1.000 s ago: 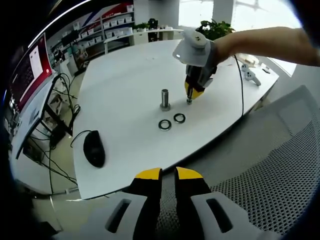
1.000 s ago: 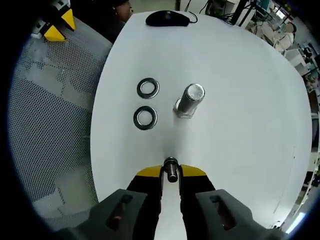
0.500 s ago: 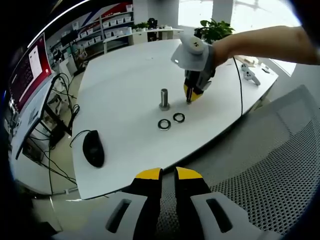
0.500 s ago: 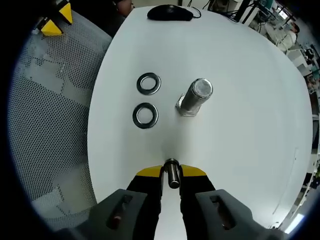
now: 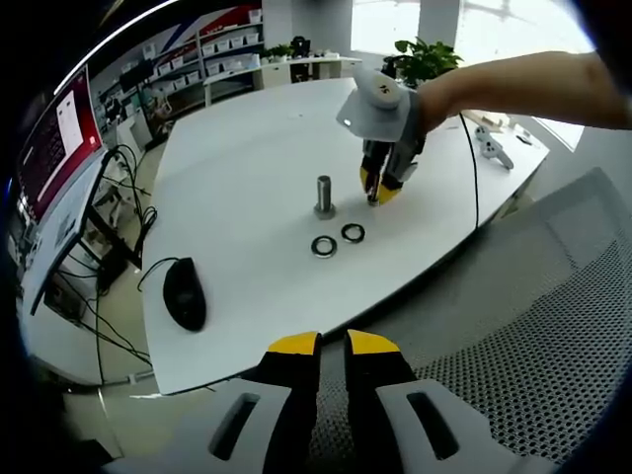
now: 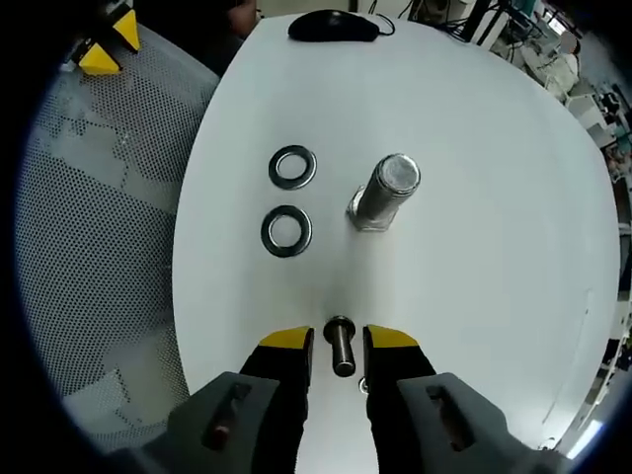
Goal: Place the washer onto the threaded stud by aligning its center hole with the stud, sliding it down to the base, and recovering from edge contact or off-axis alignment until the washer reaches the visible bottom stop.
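Two flat metal washers (image 6: pixel 292 167) (image 6: pixel 286 229) lie side by side on the white table (image 6: pixel 474 197), next to a tall threaded stud (image 6: pixel 385 191) standing upright. My right gripper (image 6: pixel 339 336) is open just above the table. A short metal pin (image 6: pixel 341 348) sits between its yellow-tipped jaws with a gap on each side. In the left gripper view, the right gripper (image 5: pixel 378 188) hangs by the stud (image 5: pixel 324 195) and both washers (image 5: pixel 324 246) (image 5: pixel 353 232). My left gripper (image 5: pixel 333 346) is shut on nothing, off the table's near edge.
A black mouse (image 5: pixel 185 293) with a cable lies near the table edge, also visible as the mouse (image 6: pixel 331 28). A grey mesh chair (image 5: pixel 533 326) sits beside the table under my left gripper. A person's arm (image 5: pixel 523 84) reaches over the table. Shelves and a monitor stand behind.
The right gripper's jaws have parted, letting go of the short pin they were shut on. The left gripper, washers and tall stud have not moved.
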`<state>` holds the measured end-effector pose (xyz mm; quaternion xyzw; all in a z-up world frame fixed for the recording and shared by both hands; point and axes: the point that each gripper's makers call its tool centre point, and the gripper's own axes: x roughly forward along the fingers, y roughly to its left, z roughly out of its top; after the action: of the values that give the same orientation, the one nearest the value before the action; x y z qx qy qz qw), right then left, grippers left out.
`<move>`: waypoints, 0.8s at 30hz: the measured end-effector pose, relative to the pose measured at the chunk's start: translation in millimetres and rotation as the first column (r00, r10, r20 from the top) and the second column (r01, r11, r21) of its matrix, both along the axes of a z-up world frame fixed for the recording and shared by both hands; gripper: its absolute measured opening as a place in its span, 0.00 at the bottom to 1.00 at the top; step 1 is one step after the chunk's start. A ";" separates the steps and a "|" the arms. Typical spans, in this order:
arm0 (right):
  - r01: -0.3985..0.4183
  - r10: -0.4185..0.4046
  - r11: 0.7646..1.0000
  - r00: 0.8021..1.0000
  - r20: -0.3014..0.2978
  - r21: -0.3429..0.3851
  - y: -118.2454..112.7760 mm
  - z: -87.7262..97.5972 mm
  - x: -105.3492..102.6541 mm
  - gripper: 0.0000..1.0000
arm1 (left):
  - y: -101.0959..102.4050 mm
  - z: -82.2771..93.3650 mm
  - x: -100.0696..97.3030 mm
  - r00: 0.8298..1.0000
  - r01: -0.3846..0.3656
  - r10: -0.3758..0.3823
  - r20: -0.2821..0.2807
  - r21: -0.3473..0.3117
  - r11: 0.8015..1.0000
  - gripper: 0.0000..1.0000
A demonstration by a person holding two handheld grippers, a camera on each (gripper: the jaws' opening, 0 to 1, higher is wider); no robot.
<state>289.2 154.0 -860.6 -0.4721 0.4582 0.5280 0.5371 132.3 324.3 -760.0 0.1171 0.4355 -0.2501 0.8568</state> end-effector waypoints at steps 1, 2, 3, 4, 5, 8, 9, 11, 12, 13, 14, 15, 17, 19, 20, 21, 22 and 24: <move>0.000 0.000 1.000 1.000 0.003 0.005 -0.6 1.0 0.3 0.23 | -0.1 0.1 0.1 1.000 0.000 0.000 0.000 0.000 1.000 0.07; 0.003 -0.004 1.000 1.000 0.004 0.009 -1.8 2.4 0.3 0.23 | -0.3 0.3 0.2 1.000 0.000 0.000 0.000 0.000 1.000 0.07; 0.009 -0.009 1.000 1.000 0.004 0.015 -2.6 3.3 0.3 0.24 | -0.3 0.3 0.2 1.000 0.000 0.000 0.000 -0.001 1.000 0.07; 0.017 -0.018 1.000 1.000 0.004 0.024 -3.6 5.2 -0.7 0.25 | -0.3 0.3 0.4 1.000 -0.001 0.001 0.000 -0.001 1.000 0.07; 0.024 -0.024 0.999 1.000 0.006 0.031 -4.6 6.2 -0.6 0.25 | -0.3 0.3 0.3 1.000 -0.001 0.001 0.000 -0.001 1.000 0.07; 0.036 -0.036 0.998 0.999 0.012 0.049 -11.0 9.4 0.1 0.27 | -0.2 0.1 0.5 1.000 -0.001 0.001 0.000 -0.002 1.000 0.07; 0.039 -0.040 0.998 0.999 0.015 0.058 -12.2 10.2 0.6 0.29 | -0.1 0.0 0.5 1.000 -0.001 0.001 0.000 -0.002 1.000 0.07; 0.064 -0.066 0.994 0.998 0.018 0.083 -15.5 11.4 1.9 0.32 | -0.2 0.0 0.5 1.000 -0.001 0.001 0.000 -0.002 1.000 0.07; 0.074 -0.076 0.993 0.997 0.017 0.087 -17.6 11.9 1.8 0.33 | -0.3 0.0 0.5 1.000 -0.001 0.001 0.000 -0.002 1.000 0.07; 0.083 -0.084 0.992 0.996 0.013 0.093 -19.9 12.2 1.6 0.33 | -0.2 -0.1 0.6 1.000 -0.001 0.001 0.000 -0.002 1.000 0.07; 0.097 -0.099 0.990 0.995 0.008 0.100 -22.5 12.4 1.2 0.33 | -0.3 -0.2 0.6 1.000 -0.001 0.001 0.000 -0.001 1.000 0.07; 0.105 -0.106 0.989 0.994 0.005 0.104 -24.6 12.4 1.1 0.33 | -0.2 -0.3 0.6 1.000 -0.001 0.001 0.000 -0.001 1.000 0.07; 0.120 -0.121 0.987 0.993 0.004 0.109 -30.1 12.1 1.4 0.34 | -0.4 -0.2 0.5 1.000 0.000 0.000 0.001 -0.001 1.000 0.07; 0.127 -0.127 0.986 0.992 0.001 0.104 -36.7 10.2 1.7 0.34 | -0.8 -0.1 0.5 1.000 0.000 0.000 0.001 -0.001 1.000 0.07; 0.129 -0.130 0.987 0.992 0.004 0.098 -39.3 9.6 2.0 0.34 | -0.8 -0.1 0.5 1.000 0.000 0.000 0.000 0.000 1.000 0.07; 0.139 -0.140 0.986 0.990 0.007 0.096 -42.1 9.1 3.7 0.33 | -0.8 -0.1 0.4 1.000 0.002 -0.002 0.000 0.000 1.000 0.07; 0.150 -0.151 0.984 0.989 0.003 0.096 -44.3 8.5 5.0 0.33 | -0.8 -0.1 0.3 1.000 0.002 -0.002 0.000 0.000 1.000 0.07; 0.158 -0.159 0.983 0.987 0.000 0.093 -46.5 7.8 6.2 0.33 | -0.5 -0.3 0.3 1.000 0.001 -0.001 0.000 0.001 1.000 0.07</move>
<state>295.4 107.5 -852.8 -0.4107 0.4672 0.5026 0.6004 132.6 323.8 -760.3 0.1176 0.4357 -0.2506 0.8565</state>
